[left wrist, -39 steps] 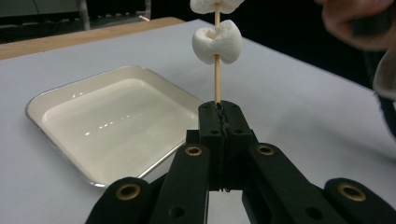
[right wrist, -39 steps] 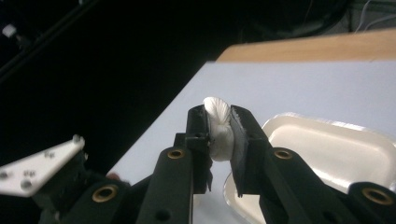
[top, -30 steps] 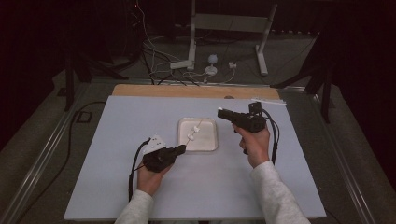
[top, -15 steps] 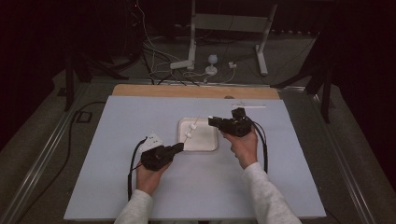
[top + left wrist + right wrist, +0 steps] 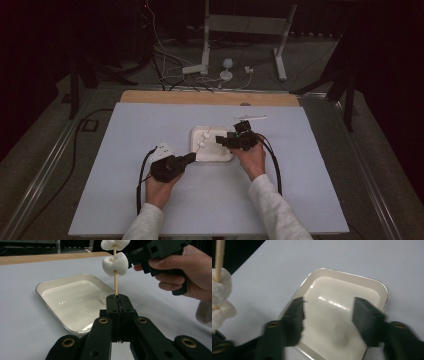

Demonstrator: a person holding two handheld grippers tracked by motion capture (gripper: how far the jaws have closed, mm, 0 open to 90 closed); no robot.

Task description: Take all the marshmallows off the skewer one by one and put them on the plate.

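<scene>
A wooden skewer stands upright in my left gripper, whose jaws are shut on its lower end. Two white marshmallows are threaded on it, one below the other. In the high view the left gripper sits at the near left corner of a white tray. My right gripper is held over the tray's right side, its tips close to the marshmallows. In the right gripper view its jaws are open and blurred above the empty tray, with the marshmallows at the left edge.
A thin pale stick lies on the white table cover behind the right hand. A wooden strip runs along the table's far edge. Cables and stand legs lie on the floor beyond.
The right gripper has swung left from beside the tray to over it, close to the marshmallows. The left gripper with the skewer has edged toward the tray.
</scene>
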